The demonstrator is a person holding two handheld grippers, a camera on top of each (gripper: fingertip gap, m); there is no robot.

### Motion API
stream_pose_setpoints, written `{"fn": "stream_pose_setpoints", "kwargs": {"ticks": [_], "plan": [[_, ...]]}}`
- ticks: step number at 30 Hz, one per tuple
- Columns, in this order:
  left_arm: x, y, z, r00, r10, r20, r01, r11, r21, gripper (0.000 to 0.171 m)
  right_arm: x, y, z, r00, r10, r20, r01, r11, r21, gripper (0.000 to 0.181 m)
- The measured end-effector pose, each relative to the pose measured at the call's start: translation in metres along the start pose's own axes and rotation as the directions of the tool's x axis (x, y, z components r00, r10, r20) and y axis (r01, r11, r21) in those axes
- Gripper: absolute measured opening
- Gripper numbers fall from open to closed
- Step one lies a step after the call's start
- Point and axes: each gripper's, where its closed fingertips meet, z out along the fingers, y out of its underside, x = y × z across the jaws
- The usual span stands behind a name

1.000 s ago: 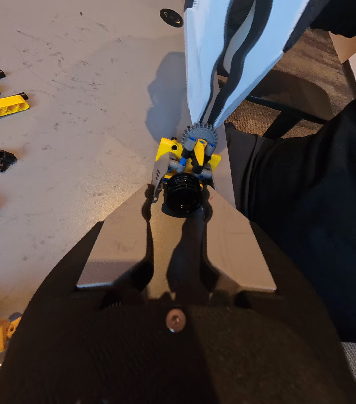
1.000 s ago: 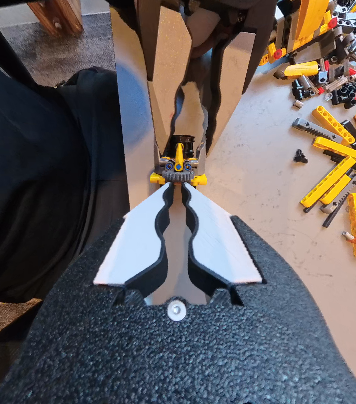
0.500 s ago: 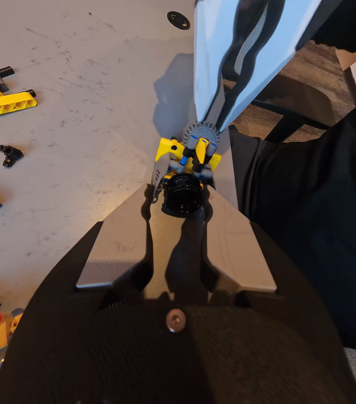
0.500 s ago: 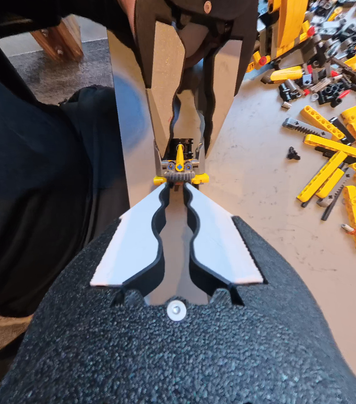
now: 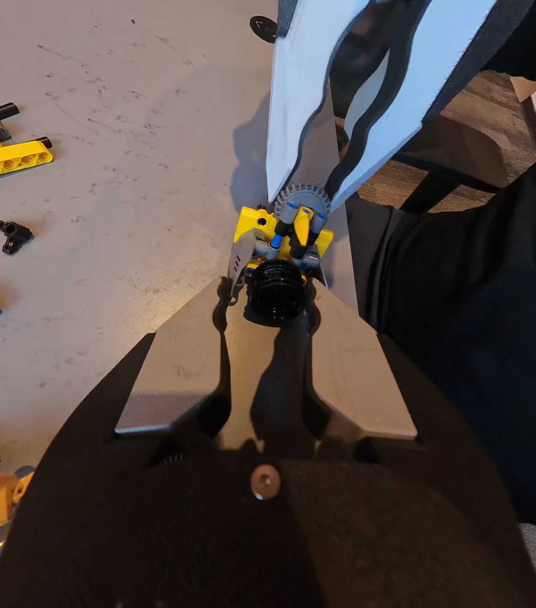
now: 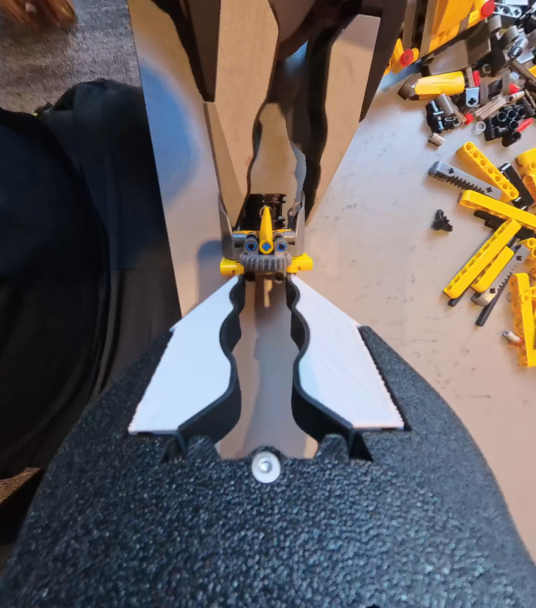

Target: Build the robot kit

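A small brick assembly (image 5: 280, 243) with yellow bricks, grey side panels, a black wheel hub (image 5: 275, 296) and a grey gear (image 5: 303, 200) is held just above the table edge. My left gripper (image 5: 273, 289), with grey fingers, is shut on the assembly's hub end. It also shows in the right wrist view (image 6: 266, 204). My right gripper (image 6: 264, 278), with white fingers, is open, its tips flanking the gear (image 6: 265, 263). A short tan pin (image 6: 266, 292) shows between its fingers. The right gripper also shows in the left wrist view (image 5: 303, 197).
A heap of loose yellow, black and grey bricks (image 6: 507, 230) lies on the grey table (image 6: 375, 279) to the right. Yellow beams (image 5: 3, 158) and a black connector (image 5: 13, 237) lie at the left. A person's dark clothing (image 5: 457, 329) is beyond the table edge.
The right gripper's fingers, nearly together at the gear before, have spread apart to either side of it. The left gripper keeps its hold on the assembly.
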Motion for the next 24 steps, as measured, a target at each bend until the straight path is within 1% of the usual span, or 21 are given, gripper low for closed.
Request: {"fn": "stream_pose_setpoints", "kwargs": {"ticks": [1, 3, 8, 9, 11, 12, 14, 17, 20, 23, 24], "plan": [[0.000, 0.000, 0.000, 1.000, -0.002, 0.001, 0.002, 1.000, 0.000, 0.046, 0.000, -0.001, -0.002, 1.000, 0.001, 0.001, -0.001, 1.000, 0.003, 0.025], [-0.002, -0.001, 0.000, 1.000, -0.007, 0.007, 0.007, 1.000, 0.006, 0.046, 0.000, -0.004, -0.007, 0.999, 0.026, 0.020, -0.027, 0.999, 0.018, 0.036], [-0.001, -0.002, -0.001, 1.000, -0.003, 0.009, 0.003, 1.000, 0.010, 0.046, 0.002, -0.014, -0.010, 0.999, 0.045, 0.015, -0.046, 0.997, 0.064, 0.047], [-0.001, -0.002, -0.002, 1.000, -0.002, 0.011, 0.001, 1.000, 0.010, 0.046, 0.002, -0.018, -0.011, 0.999, 0.036, 0.006, -0.036, 0.997, 0.073, 0.046], [-0.001, -0.001, -0.002, 1.000, 0.004, 0.017, -0.004, 1.000, 0.012, 0.046, 0.001, -0.025, -0.013, 1.000, 0.006, -0.003, -0.006, 0.996, 0.084, 0.033], [-0.001, -0.001, -0.002, 1.000, 0.003, 0.021, -0.004, 1.000, 0.012, 0.046, 0.000, -0.027, -0.014, 1.000, -0.002, 0.000, 0.002, 0.997, 0.082, 0.030], [-0.001, 0.000, -0.001, 1.000, -0.008, 0.023, 0.008, 1.000, 0.011, 0.046, -0.002, -0.028, -0.012, 1.000, -0.010, 0.006, 0.010, 0.999, 0.051, 0.029], [-0.001, -0.001, -0.001, 0.999, -0.023, 0.041, 0.022, 1.000, 0.011, 0.047, 0.002, -0.020, -0.005, 0.999, -0.043, -0.025, 0.042, 0.998, -0.039, 0.030], [-0.003, -0.001, -0.007, 0.998, -0.029, 0.064, 0.027, 0.999, 0.035, 0.055, 0.000, -0.021, -0.005, 0.998, -0.055, -0.002, 0.055, 0.997, -0.063, 0.028], [0.002, -0.007, -0.017, 0.998, -0.054, 0.015, 0.053, 0.993, 0.102, 0.066, 0.003, -0.025, -0.009, 0.999, -0.044, 0.013, 0.045, 0.997, -0.064, 0.024], [0.006, -0.009, -0.021, 0.999, -0.050, -0.005, 0.050, 0.992, 0.119, 0.073, 0.005, -0.026, -0.010, 0.999, -0.042, 0.015, 0.043, 0.997, -0.069, 0.022]]}}
